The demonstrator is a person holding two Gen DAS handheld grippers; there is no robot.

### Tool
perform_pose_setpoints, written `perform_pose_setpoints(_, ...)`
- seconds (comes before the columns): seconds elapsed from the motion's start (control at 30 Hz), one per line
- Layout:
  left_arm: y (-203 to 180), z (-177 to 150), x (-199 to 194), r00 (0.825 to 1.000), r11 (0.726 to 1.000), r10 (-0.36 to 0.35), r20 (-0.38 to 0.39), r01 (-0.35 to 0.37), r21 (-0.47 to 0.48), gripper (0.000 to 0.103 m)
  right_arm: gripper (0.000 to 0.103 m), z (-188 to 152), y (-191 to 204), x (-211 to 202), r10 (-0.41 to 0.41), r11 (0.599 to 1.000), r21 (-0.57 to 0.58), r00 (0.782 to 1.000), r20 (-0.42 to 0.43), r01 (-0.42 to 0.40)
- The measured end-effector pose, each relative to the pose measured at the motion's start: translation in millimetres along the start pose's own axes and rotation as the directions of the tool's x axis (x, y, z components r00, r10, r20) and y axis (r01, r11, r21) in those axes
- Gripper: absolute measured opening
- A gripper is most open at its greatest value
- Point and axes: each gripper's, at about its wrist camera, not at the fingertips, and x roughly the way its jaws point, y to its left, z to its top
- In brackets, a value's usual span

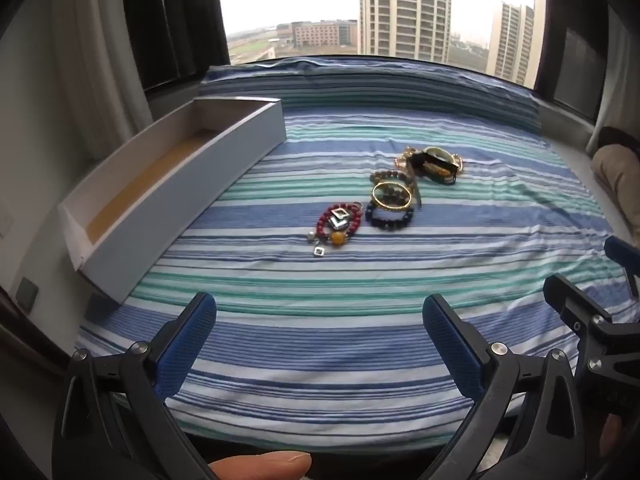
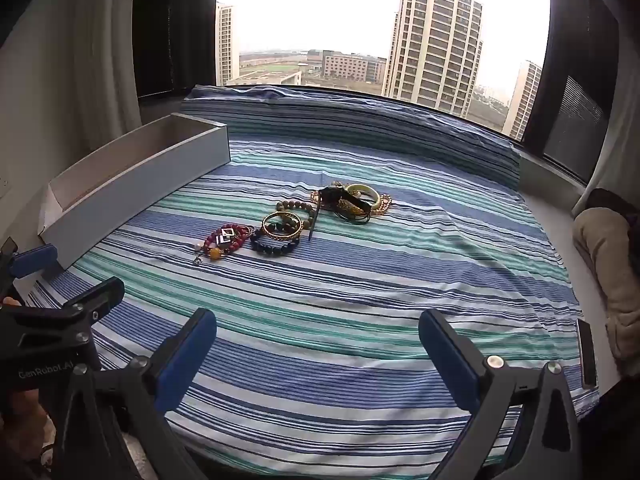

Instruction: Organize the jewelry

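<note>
Jewelry [image 1: 384, 196] is lying heaped mid-frame on the striped cloth [image 1: 320, 340], well apart from the white box [image 1: 192, 184] at upper left. Both the left gripper [image 1: 320, 344] and right gripper [image 2: 316, 356] are hovering released, gripping nothing. Singling out the nearest red bead bracelet [image 1: 340, 224] first is probably wisest.

Striped sheet [image 1: 360, 320]: soft matt cloth. Long box [image 1: 180, 184]: matt white card. Gold bangle [image 1: 391, 196]: glossy metal. Beads polished.
</note>
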Motion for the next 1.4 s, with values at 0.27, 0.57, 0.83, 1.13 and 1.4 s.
perform_pose_setpoints(0.27,-4.0,-8.1,-2.5,1.0,1.0,0.009,0.003,-0.009,0.01,0.103,0.103,4.2,-4.2,0.5,-0.004,1.0,-0.003,1.0,-0.01,0.004)
perform_pose_setpoints(0.57,-3.7,-3.7,-0.4,1.0,1.0,0.009,-0.01,-0.009,0.008,0.103,0.103,-6.4,0.8,5.3,-0.003,1.0,0.001,1.0,-0.011,0.003)
perform_pose_setpoints(0.83,-3.3,-3.1,-0.2,1.0,1.0,0.007,-0.015,-0.007,0.011,0.103,0.103,-1.3,-2.4,3.2,0.002,1.0,0.013,1.0,-0.02,-0.002)
perform_pose_setpoints(1.13,-3.1,-4.1,2.3,1.0,1.0,0.005,-0.026,-0.004,0.015,0.103,0.103,-1.5,-1.5,4.6,0.003,1.0,0.015,1.0,-0.03,-0.003)
perform_pose_setpoints(1.4,-4.7,-5.1,2.3,1.0,1.0,0.006,-0.029,-0.005,0.016,0.103,0.103,-2.0,-2.3,4.9,0.006,1.0,0.017,1.0,-0.031,-0.006)
